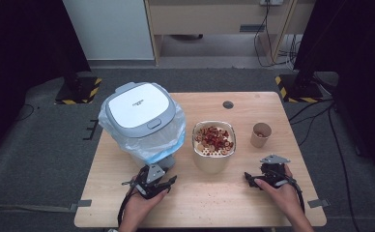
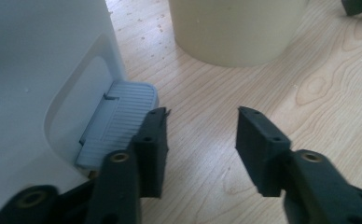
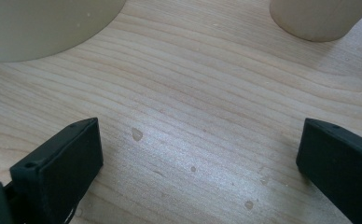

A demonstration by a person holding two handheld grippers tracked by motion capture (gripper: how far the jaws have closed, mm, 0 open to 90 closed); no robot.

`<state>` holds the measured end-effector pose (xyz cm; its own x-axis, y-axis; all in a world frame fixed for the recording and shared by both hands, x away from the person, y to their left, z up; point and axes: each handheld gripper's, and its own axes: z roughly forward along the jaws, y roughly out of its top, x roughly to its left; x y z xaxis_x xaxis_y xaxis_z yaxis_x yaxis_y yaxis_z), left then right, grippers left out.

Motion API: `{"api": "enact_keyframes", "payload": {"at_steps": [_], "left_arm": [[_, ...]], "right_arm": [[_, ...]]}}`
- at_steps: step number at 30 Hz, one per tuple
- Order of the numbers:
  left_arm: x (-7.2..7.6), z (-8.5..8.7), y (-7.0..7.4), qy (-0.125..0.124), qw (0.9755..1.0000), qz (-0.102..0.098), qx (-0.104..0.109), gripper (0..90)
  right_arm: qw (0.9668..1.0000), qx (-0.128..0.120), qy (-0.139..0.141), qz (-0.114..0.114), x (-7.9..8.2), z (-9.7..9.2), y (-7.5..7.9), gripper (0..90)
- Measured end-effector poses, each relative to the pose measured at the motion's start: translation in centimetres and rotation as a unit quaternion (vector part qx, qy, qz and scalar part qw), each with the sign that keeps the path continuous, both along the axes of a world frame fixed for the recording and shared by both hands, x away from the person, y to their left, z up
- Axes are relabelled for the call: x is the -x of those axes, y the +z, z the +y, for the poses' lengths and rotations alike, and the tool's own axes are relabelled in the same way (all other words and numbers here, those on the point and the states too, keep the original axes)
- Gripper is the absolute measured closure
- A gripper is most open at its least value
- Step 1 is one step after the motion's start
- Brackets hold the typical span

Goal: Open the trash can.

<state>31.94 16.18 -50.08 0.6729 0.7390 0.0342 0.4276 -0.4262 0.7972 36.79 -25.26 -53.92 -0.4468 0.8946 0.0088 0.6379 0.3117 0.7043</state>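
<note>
Pedal step in hand: my left gripper, fingers half spread and empty, noses the white bin's grey ribbed foot pedal on the wooden bench; pressing it comes next. My right gripper gapes wide, idle.

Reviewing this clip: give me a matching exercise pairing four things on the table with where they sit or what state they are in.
Things:
1. pedal bin
2. beige bowl
3. paper cup
4. left gripper

Places or states:
A. middle of the table, holding red and tan pieces
B. jaws open, right beside the bin's grey foot pedal
C. far right, past the bowl
D. left side, lid shut, lined with a plastic bag

Pairs: 1-D, 2-A, 3-C, 4-B
</note>
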Motion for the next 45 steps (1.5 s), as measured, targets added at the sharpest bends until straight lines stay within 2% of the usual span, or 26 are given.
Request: {"api": "enact_keyframes", "payload": {"at_steps": [2,3,4,8,11,18,29,31,39,42,45], "left_arm": [[0.0,0.1,0.1,0.003,1.0,-0.002,-0.001,62.8],[0.0,0.1,0.1,0.004,1.0,-0.002,-0.001,62.8],[0.0,0.1,0.2,0.005,1.0,0.0,-0.002,67.4],[0.1,0.1,0.3,0.004,1.0,0.0,-0.006,74.6],[0.1,0.1,0.4,0.006,1.0,-0.003,-0.005,78.5],[-0.1,-0.3,0.3,0.006,0.9995,-0.016,-0.025,86.9],[-2.0,-1.3,-0.6,0.037,0.9976,-0.04,-0.042,89.2],[-2.6,-1.4,-1.1,0.038,0.9967,-0.043,-0.057,89.2],[-2.7,-1.5,-1.2,0.047,0.995,-0.061,-0.064,89.0],[-2.6,-1.4,-1.1,0.06,0.9951,-0.063,-0.048,88.7],[-3.0,-1.0,-1.4,0.062,0.994,-0.062,-0.066,88.3]], "right_arm": [[1.0,0.0,0.0,0.001,0.0,0.0,0.0,0.9],[1.0,0.0,0.001,0.001,0.0,0.0,0.0,0.9],[1.0,0.0,0.003,0.001,0.0,0.0,0.0,0.9],[1.0,0.0,0.004,0.001,0.1,-0.1,0.0,0.9],[1.0,0.0,0.002,-0.001,0.1,0.0,0.0,0.9],[1.0,0.001,0.004,0.0,0.1,-0.1,0.0,0.9],[1.0,0.001,0.004,-0.001,0.1,-0.1,0.0,0.9],[1.0,0.001,0.004,-0.001,0.1,-0.1,0.0,0.9],[1.0,0.0,0.005,-0.001,0.2,-0.1,0.0,0.9],[1.0,0.0,0.005,-0.001,0.2,-0.1,0.0,0.9],[1.0,0.0,0.005,-0.001,0.2,-0.1,0.0,0.9]]}}
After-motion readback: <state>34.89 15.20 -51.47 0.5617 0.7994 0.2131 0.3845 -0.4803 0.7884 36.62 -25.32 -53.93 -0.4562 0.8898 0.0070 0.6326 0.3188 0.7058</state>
